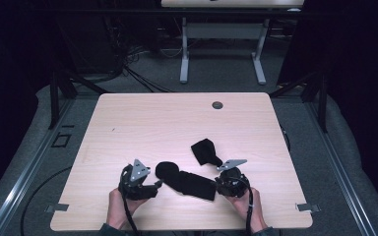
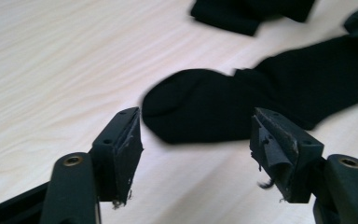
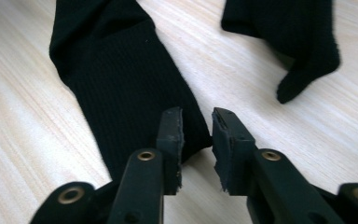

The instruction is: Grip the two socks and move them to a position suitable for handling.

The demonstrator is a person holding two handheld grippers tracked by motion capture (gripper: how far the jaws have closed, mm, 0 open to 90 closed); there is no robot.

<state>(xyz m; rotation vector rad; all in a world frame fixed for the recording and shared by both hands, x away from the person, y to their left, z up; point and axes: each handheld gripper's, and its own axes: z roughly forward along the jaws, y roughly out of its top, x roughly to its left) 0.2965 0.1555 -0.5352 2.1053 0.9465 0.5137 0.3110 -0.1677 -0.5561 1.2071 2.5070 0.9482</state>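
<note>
Your left gripper gapes before the sock's toe, your right gripper parts slightly at its cuff (neither clamped), likely releasing it flat.

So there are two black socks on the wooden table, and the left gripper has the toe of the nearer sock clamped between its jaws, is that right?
Not quite. The left gripper is open: in the left gripper view its jaws stand apart, and the nearer sock's toe lies just beyond them, unclamped. Two black socks, the other farther back, do lie on the wooden table.

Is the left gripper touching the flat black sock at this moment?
Apart. In the left gripper view, the left gripper has its jaws wide open, and bare table shows between both pads and the toe of the flat sock.
</note>
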